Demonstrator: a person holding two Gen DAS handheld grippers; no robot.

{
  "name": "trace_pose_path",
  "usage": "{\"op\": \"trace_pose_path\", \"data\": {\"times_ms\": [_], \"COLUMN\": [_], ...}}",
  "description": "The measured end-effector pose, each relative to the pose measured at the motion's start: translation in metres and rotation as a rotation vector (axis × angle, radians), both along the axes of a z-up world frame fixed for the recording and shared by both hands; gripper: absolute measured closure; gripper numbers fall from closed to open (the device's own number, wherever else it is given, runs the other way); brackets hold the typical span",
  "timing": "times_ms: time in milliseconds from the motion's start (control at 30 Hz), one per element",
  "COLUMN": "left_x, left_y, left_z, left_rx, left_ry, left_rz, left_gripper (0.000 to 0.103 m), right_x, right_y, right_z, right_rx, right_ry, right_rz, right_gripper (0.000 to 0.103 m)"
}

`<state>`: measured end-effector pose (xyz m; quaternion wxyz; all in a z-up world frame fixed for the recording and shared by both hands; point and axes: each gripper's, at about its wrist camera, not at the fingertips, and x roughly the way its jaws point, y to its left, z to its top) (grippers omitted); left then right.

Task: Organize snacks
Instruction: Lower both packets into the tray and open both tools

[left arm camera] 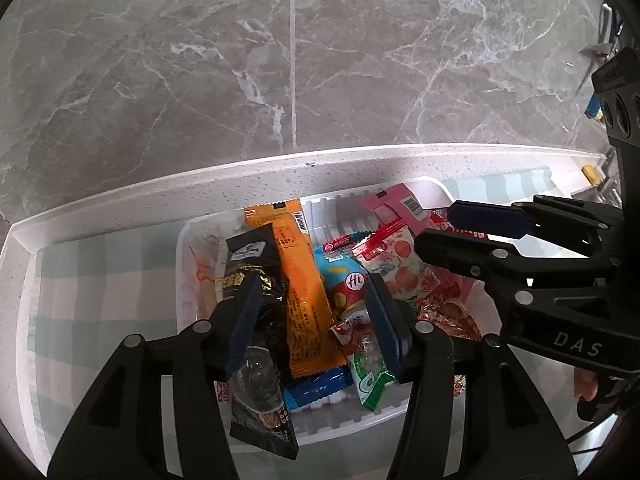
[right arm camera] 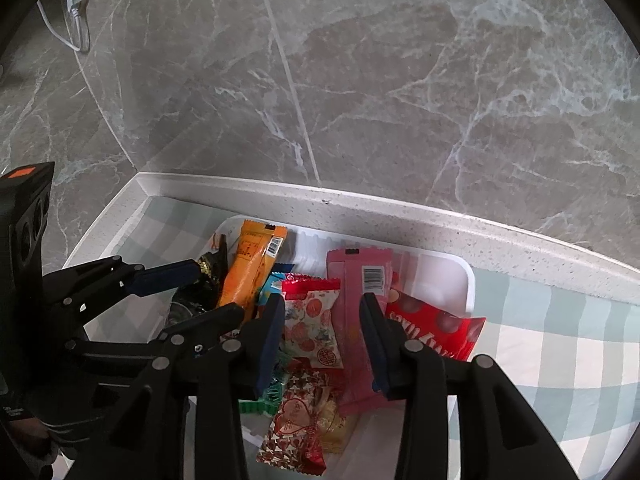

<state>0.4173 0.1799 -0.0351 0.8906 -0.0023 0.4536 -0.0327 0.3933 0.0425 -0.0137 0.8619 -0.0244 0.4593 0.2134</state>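
Note:
A white plastic bin on a checked cloth holds several snack packets. My left gripper is open over the bin's left part, its fingers either side of an orange packet and a black packet; a blue "Hi" packet lies beside them. My right gripper is open over the bin's middle, above a white packet with red circles and a pink packet. A red packet lies at the bin's right. Each gripper shows in the other's view.
A green-and-white checked cloth covers the white speckled counter, which meets a grey marble wall. A white charger and cable hang at the far left. Small objects sit at the counter's right end.

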Motion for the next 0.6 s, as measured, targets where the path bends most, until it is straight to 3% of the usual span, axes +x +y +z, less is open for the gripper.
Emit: {"op": "trace_pose_path", "data": {"times_ms": [600], "left_x": [-0.018], "left_y": [0.010], "left_z": [0.020], "left_rx": [-0.016], "left_ry": [-0.048], "left_rz": [0.023], "left_gripper": [0.049], "right_x": [-0.021], "right_y": [-0.009], "right_z": [0.017], "right_rx": [0.021], "right_ry": [-0.024], "right_rz": [-0.019], "right_gripper": [0.055]}}
